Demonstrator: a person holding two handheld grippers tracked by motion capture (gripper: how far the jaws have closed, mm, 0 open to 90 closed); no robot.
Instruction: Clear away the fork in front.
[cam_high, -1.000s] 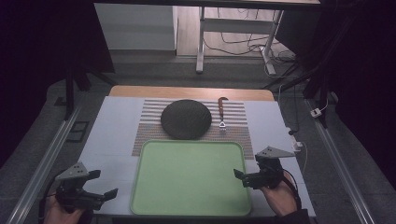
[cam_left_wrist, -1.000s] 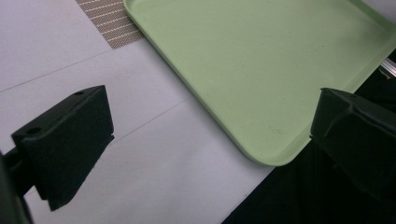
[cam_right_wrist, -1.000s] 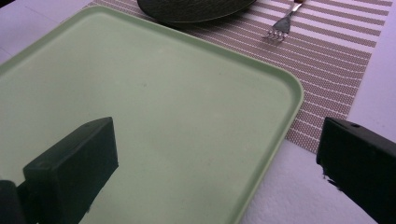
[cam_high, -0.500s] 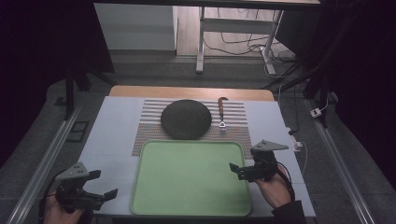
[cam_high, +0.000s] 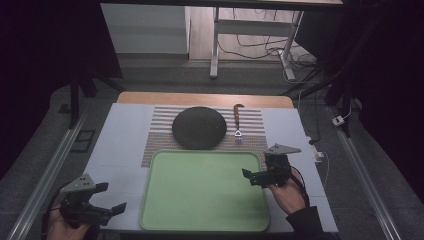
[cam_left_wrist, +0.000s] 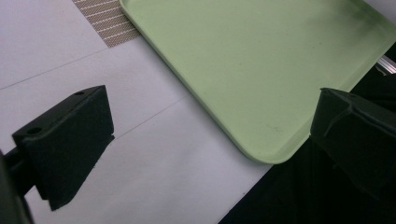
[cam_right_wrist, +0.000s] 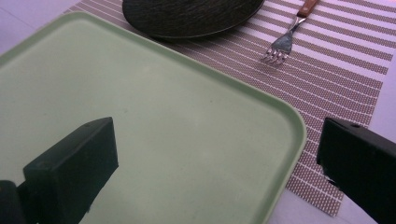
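Starting out, we hold both jaws wide apart: our right gripper (cam_high: 256, 176) over the empty green tray's (cam_high: 200, 220) edge, our left gripper (cam_high: 107, 210) beside it, nothing picked up yet.

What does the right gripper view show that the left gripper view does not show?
The right gripper view alone shows the dark plate and the fork, both lying on the striped mat beyond the tray. The left gripper view alone shows the tray's near corner and the table's front edge. Both show the empty green tray, a part of the striped mat, and open jaws.
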